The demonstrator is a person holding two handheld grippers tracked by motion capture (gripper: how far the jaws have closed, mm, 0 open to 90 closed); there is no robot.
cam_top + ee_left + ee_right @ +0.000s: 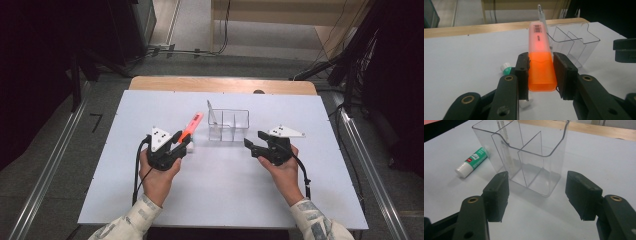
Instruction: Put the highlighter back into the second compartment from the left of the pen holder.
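Two grippers over the white table (pixel 150 200), each in one of the person's hands. The left gripper (pixel 181 144) is clamped on an orange highlighter (pixel 191 126): in the left gripper view both pads press the orange cap end (pixel 541 72) while the paler barrel with its barcode sticks out away from the jaws, toward the clear organizer (pixel 574 42). From the high view the highlighter points up and to the right, lifted off the table, its far tip near the organizer's left wall but apart from it.

The right gripper (pixel 255 142) has its jaws spread wide with nothing between them. It sits just right of and nearer than the organizer (pixel 228 125); in the right gripper view the clear box (pixel 531 157) stands upright between and beyond the pads, untouched. A slim pen already stands in one compartment (pixel 504 147). A green-and-white glue stick (pixel 472 161) lies on the table left of the organizer.

Step in hand, as I judge it: carrying the highlighter to the organizer. Next move calls for raising it above the rim, tipping it upright over a free compartment, then letting go. The right gripper may need to steady the light box against tipping.
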